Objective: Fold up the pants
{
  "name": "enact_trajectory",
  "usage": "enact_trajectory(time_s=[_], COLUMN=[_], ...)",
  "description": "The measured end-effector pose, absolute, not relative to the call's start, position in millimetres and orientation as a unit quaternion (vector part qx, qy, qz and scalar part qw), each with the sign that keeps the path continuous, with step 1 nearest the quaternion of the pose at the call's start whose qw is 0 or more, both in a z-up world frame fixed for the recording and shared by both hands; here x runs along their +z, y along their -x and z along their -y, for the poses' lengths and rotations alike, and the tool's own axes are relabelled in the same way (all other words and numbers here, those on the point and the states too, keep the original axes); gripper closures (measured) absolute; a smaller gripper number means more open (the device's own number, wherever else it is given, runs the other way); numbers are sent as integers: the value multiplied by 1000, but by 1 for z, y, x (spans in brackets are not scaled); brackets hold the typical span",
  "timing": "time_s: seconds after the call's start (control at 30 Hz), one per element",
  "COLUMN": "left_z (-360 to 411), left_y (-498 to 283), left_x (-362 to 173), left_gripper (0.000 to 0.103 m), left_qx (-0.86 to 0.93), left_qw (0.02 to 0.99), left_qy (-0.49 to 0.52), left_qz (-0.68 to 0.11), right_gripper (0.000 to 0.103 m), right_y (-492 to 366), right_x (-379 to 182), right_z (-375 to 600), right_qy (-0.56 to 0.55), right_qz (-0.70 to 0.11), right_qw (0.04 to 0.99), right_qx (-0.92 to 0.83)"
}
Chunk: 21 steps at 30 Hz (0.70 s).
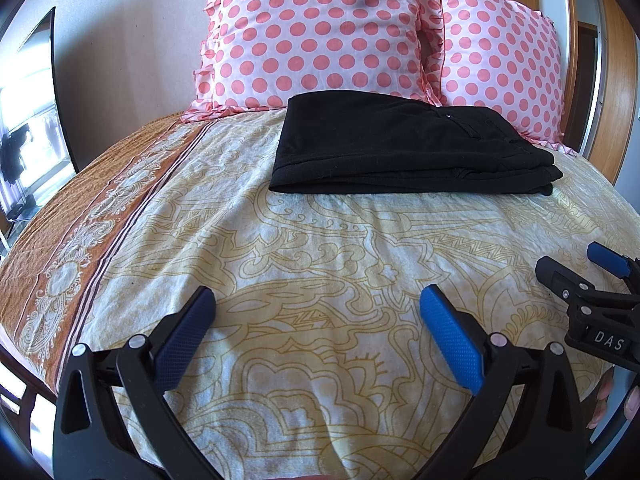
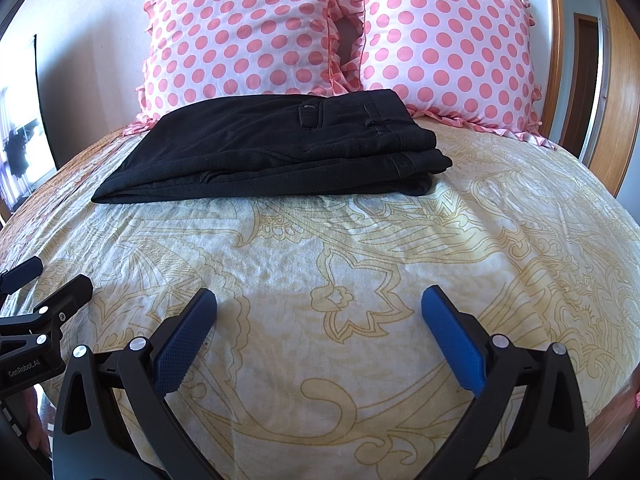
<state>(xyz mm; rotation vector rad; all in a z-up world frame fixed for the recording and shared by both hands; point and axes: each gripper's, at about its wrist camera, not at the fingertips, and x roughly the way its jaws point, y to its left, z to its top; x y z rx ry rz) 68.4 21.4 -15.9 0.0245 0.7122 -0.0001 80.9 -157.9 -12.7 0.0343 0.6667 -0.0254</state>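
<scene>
Black pants (image 1: pixel 404 148) lie folded into a flat stack on the bed, just in front of the pillows; they also show in the right wrist view (image 2: pixel 276 152) with waistband and back pocket on top. My left gripper (image 1: pixel 318 300) is open and empty, low over the bedspread well short of the pants. My right gripper (image 2: pixel 318 300) is open and empty too, equally far back. The right gripper also shows at the right edge of the left wrist view (image 1: pixel 576 268). The left gripper shows at the left edge of the right wrist view (image 2: pixel 52 280).
Two pink polka-dot pillows (image 1: pixel 316 32) (image 2: pixel 448 40) stand against the wall at the head of the bed. The cream patterned bedspread (image 1: pixel 320 240) has an orange border (image 1: pixel 80 216) on the left. A wooden door frame (image 2: pixel 616 92) is at right.
</scene>
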Motion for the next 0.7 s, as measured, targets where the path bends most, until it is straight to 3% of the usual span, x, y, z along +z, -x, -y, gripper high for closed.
enact_trajectory(time_s=[0.7], left_z=[-22], left_y=[-68], left_x=[-15], left_gripper=[2], left_qx=[-1], left_qw=[938], left_qy=[-14], left_qz=[-347], right_gripper=[1], right_y=[-81], right_x=[-12], right_z=[157], right_qy=[-17], right_qz=[-326], right_qw=[945], right_qx=[-13])
